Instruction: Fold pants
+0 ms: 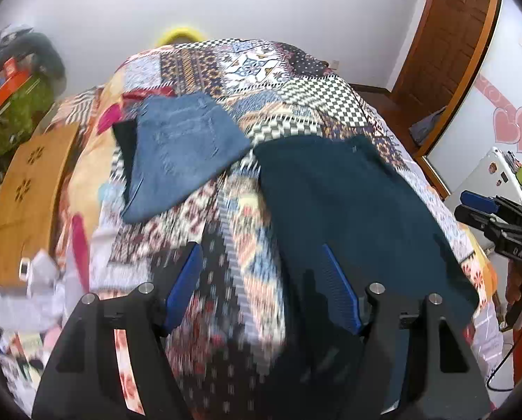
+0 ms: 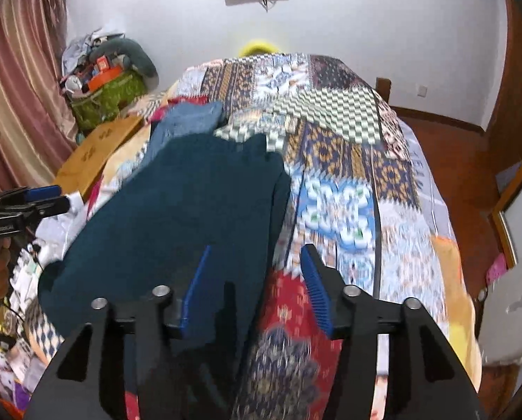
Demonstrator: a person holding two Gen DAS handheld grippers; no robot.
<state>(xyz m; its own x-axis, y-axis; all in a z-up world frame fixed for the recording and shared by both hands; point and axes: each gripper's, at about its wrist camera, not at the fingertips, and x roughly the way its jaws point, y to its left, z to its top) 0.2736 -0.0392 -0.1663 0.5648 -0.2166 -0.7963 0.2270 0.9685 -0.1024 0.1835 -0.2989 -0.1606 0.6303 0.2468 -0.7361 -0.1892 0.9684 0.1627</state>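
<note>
Dark teal pants [image 1: 352,203] lie spread lengthwise on the patchwork bedspread [image 1: 246,70]; they also show in the right wrist view [image 2: 176,217]. My left gripper [image 1: 262,283] is open above the pants' left edge near the bed's front, holding nothing. My right gripper [image 2: 255,280] is open above the pants' right edge, holding nothing. Each gripper shows at the side of the other's view: the right gripper [image 1: 478,206] and the left gripper [image 2: 40,197]. Both views are motion-blurred.
Folded blue jeans [image 1: 183,154] lie on the bed beyond the teal pants, to their left. A wooden board [image 1: 26,203] and white clutter [image 1: 40,294] sit at the bed's left. A green bag [image 2: 106,98] stands by the curtain. A wooden door [image 1: 450,31] is at the right.
</note>
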